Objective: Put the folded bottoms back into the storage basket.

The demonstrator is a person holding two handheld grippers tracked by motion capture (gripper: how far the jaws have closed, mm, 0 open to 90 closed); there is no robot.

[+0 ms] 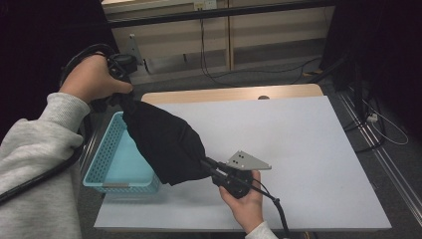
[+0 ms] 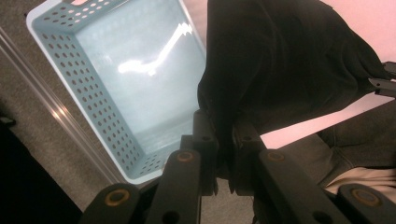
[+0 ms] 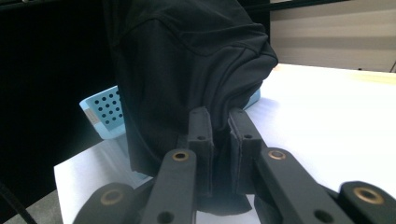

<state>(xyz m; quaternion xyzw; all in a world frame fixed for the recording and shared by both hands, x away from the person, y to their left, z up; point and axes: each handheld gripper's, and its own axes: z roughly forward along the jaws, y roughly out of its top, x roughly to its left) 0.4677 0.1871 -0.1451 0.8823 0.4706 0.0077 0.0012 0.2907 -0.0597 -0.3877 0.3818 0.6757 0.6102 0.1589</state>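
White sheeting covers the table (image 1: 298, 149), with a wooden strip showing along its far edge and a dark room with cables on the floor behind it. Much is hard to read: the black garment (image 1: 166, 144) is so dark that its folds and its kind stay unclear, and it hides the tips of both grippers in the high view. My left hand (image 1: 92, 79) covers most of the left gripper (image 1: 124, 97), and the room at the left is lost in shadow.

My left fingers (image 2: 205, 135) are clamped together on an upper edge of the garment, the cloth pinched between the pads, seen plainly in the left gripper view. My right fingers (image 3: 201, 130) are likewise closed tight on a lower fold of it, fabric bunched between and below them.

Held so, the garment hangs stretched between the two grippers, slanting from my raised left hand down to my right hand (image 1: 244, 199) near the table's front. Its middle hangs over the right rim of the light blue perforated basket (image 1: 112, 164), which stands at the table's left edge.
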